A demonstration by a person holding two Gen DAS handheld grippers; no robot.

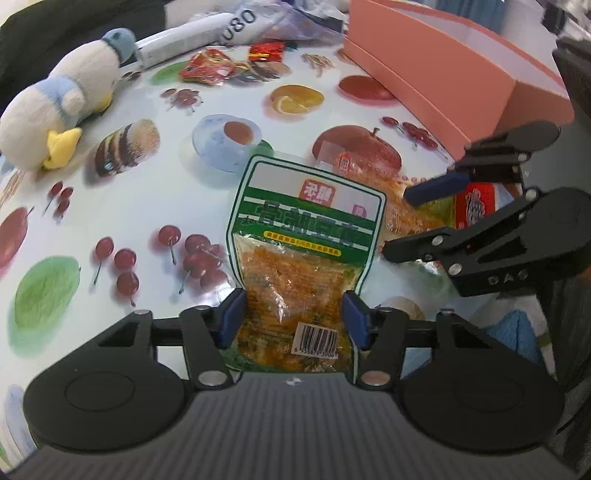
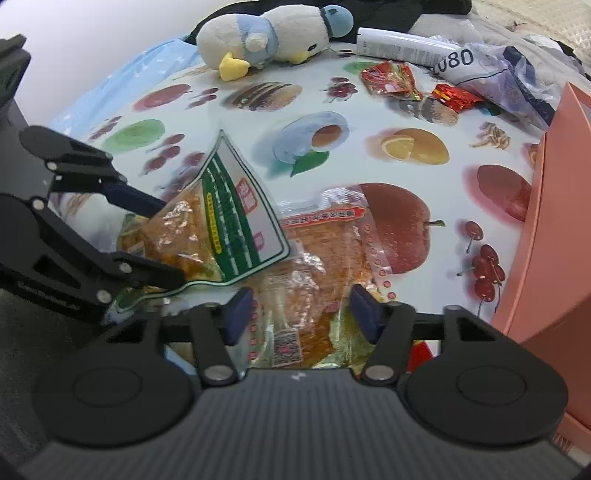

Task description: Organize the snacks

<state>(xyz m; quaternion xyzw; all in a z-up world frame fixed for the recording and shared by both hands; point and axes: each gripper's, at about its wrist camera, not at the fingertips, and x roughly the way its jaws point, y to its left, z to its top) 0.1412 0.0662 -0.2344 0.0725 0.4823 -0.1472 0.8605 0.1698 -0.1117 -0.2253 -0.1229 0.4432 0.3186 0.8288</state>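
A green-labelled snack packet (image 1: 306,221) with orange contents lies lengthwise between the blue pads of my left gripper (image 1: 294,321), which press on both its sides. The right wrist view shows that packet (image 2: 229,214) tilted up off the cloth in the left gripper (image 2: 166,240). Beside it is a clear packet of orange snacks (image 2: 325,251), crumpled between the pads of my right gripper (image 2: 301,314). Seen from the left wrist, the right gripper (image 1: 397,225) clamps that orange packet (image 1: 369,177) from the right. A red packet (image 1: 474,203) lies partly hidden behind its fingers.
A pink box (image 1: 443,74) (image 2: 554,221) stands at the right of the fruit-print tablecloth (image 1: 147,206). Small red snack packets (image 1: 210,66) (image 2: 388,79), a white tube (image 2: 399,44) and a plastic bag (image 2: 509,74) lie at the far side. A plush penguin (image 1: 66,92) (image 2: 273,33) rests there too.
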